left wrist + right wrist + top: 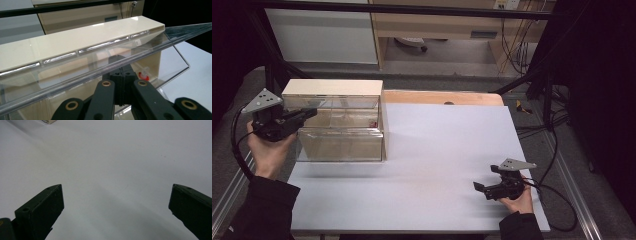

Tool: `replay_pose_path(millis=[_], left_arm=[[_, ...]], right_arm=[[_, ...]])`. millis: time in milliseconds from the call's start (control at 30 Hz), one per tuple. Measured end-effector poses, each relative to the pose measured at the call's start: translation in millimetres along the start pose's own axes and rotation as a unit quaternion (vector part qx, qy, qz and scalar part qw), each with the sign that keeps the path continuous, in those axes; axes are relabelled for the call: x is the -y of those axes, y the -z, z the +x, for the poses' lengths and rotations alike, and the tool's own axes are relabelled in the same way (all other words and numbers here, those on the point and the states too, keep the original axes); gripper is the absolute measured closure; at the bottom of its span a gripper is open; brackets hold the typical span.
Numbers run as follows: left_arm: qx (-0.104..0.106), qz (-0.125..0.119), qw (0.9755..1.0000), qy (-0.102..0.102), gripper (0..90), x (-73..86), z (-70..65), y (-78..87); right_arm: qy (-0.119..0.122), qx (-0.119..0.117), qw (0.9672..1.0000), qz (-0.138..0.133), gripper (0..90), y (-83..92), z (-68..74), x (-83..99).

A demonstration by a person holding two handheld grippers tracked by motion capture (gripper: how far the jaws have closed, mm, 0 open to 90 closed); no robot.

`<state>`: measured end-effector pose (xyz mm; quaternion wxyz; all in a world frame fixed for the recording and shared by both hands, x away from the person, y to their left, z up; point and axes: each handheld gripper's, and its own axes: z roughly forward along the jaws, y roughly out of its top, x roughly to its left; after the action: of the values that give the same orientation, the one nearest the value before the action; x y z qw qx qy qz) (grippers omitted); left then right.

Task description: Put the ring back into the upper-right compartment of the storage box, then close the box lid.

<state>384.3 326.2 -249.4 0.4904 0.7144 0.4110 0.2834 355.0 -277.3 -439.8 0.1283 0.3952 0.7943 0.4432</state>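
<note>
The clear drawer front of the drawer cabinet at the table's far left runs left to right. The left gripper, jaws closed, pinches its top edge. The right gripper rests near-right, jaws wide, empty.

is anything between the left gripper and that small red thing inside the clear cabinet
Yes. The left gripper, jaws shut, sits at the clear flap of the cabinet; the small red item lies beyond it, behind the transparent plastic.
</note>
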Motion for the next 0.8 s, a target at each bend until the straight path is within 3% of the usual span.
replay_pose_path(millis=[467, 800], left_arm=[[0.003, 0.009, 1.0000, -0.002, 90.0, 10.1, -3.7, 2.1], [0.004, 0.019, 0.9998, 0.009, 90.0, 26.5, -2.2, 0.6]], right_arm=[[0.003, 0.002, 1.0000, 0.005, 0.5, 0.0, -0.1, 0.8], [0.004, 0.004, 1.0000, 0.008, 0.5, 0.1, 0.4, 1.6]])
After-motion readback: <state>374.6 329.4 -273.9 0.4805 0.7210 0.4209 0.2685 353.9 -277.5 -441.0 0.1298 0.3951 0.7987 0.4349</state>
